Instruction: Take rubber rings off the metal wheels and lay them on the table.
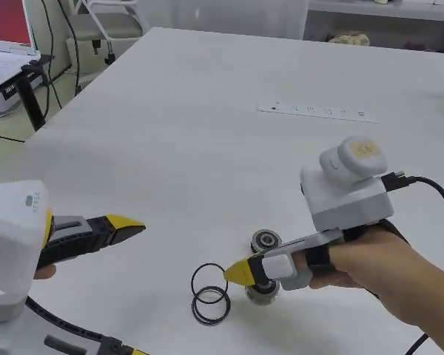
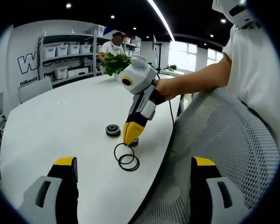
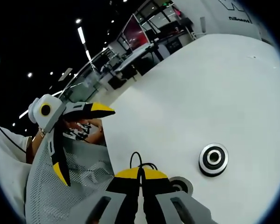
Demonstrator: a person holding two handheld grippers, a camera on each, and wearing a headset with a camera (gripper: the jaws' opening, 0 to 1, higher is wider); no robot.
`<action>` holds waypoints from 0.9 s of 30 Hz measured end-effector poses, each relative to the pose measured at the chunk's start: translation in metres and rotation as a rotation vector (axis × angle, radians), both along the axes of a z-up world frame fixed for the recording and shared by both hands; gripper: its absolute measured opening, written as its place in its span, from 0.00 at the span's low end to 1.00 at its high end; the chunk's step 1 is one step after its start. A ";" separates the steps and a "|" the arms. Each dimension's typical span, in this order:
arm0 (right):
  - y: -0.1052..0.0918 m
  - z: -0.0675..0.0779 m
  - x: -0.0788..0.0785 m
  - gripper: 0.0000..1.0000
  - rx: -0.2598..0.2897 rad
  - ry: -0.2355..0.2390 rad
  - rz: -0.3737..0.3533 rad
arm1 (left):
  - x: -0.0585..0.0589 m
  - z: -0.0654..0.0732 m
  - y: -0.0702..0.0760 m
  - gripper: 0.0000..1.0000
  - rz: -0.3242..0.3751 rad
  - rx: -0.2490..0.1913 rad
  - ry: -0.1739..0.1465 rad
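We find the right claw [image 1: 237,272] closed, its hold undeterminable, atop the nearer round metal wheel [image 1: 260,294]; two black rubber rings [image 1: 209,293] lie on the white tabletop [image 1: 207,148] just left. Left claw [image 2: 134,164] wide open, empty, farther off

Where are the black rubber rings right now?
In the head view, the rubber rings lie overlapping on the white table, just left of the tips of the right gripper and the nearer metal wheel.
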State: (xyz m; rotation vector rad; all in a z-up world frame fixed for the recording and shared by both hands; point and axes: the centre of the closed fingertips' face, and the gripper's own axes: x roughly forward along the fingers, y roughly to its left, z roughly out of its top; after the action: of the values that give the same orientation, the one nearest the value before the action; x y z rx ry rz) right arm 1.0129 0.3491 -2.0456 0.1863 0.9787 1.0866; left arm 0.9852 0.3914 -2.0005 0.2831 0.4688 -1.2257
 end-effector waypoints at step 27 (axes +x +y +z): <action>-0.005 -0.020 -0.004 0.00 -0.066 0.036 0.016 | -0.002 -0.007 0.002 0.99 0.022 -0.001 0.032</action>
State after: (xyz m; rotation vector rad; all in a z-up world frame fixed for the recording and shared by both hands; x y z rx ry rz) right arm 1.0089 0.3445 -2.0654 0.1444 1.0482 1.0671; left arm 0.9832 0.3930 -2.0072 0.2567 0.4976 -1.2108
